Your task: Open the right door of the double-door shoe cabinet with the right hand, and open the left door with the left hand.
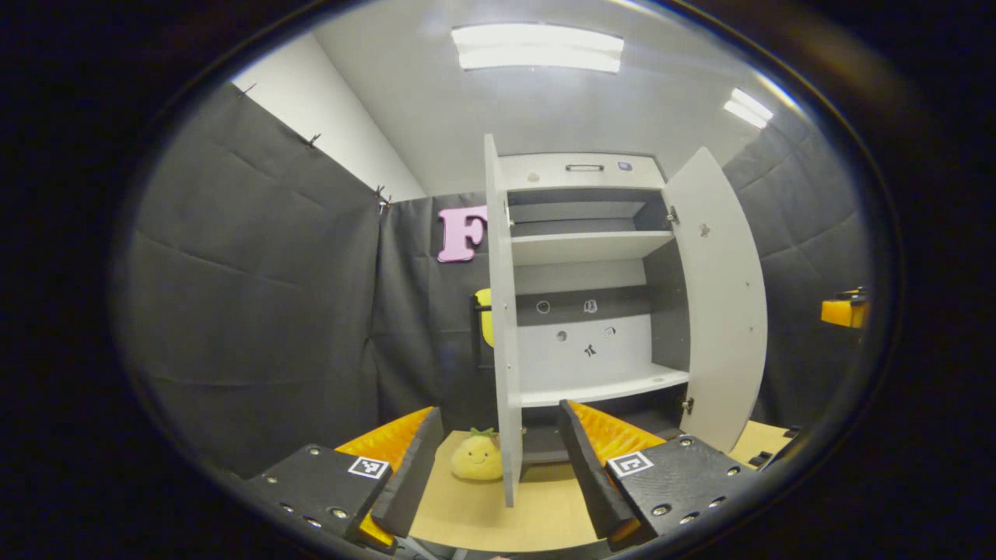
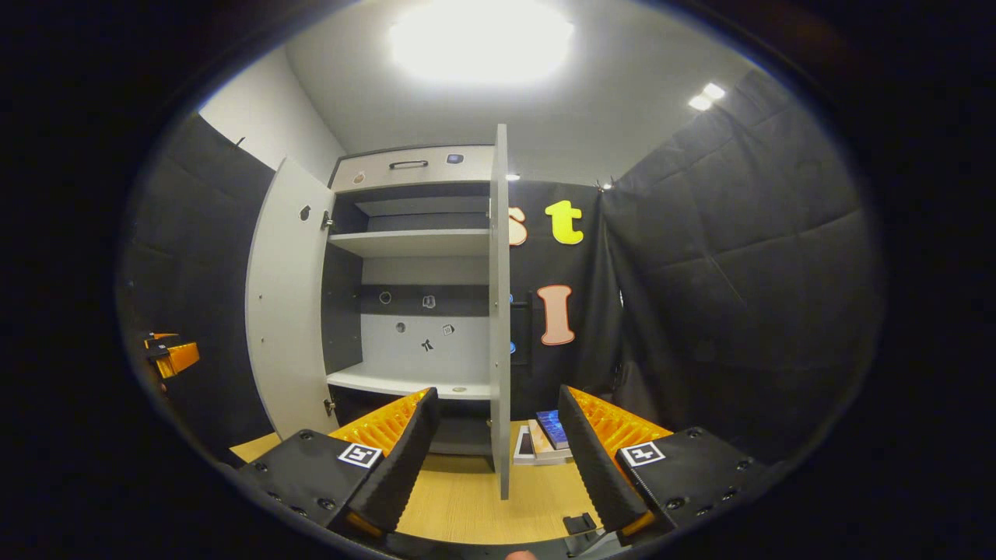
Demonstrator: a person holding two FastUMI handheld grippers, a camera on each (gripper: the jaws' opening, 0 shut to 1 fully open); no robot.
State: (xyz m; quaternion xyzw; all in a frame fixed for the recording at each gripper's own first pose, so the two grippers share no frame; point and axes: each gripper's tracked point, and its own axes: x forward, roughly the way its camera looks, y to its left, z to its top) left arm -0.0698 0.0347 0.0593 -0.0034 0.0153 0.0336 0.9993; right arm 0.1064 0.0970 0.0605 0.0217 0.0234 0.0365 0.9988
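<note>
At the back of the booth, on a wooden tabletop (image 1: 498, 513), stands the white double-door shoe cabinet (image 1: 587, 288), with both of its two doors swung wide open. Seen from the left gripper view, the left door (image 1: 502, 327) stands edge-on toward the camera and the right door (image 1: 720, 303) angles outward. Seen from the right gripper view, the right door (image 2: 499, 311) is the edge-on one. Inside the cabinet are two white shelves, an upper shelf (image 1: 587, 245) and a lower shelf (image 1: 603, 385), with dark panels between them, and several small stickers on the back wall. One drawer (image 1: 580, 169) with a dark handle runs across the top.

The left gripper (image 1: 494, 459) has its two fingers spread apart, holding nothing, with the left door's lower edge between them; contact cannot be told. The right gripper (image 2: 498, 459) is likewise spread and holds nothing, the right door's edge between its fingers.

One yellow plush toy (image 1: 476, 457) sits on the tabletop just left of the left door. A small stack of books (image 2: 543, 439) lies just right of the right door.
</note>
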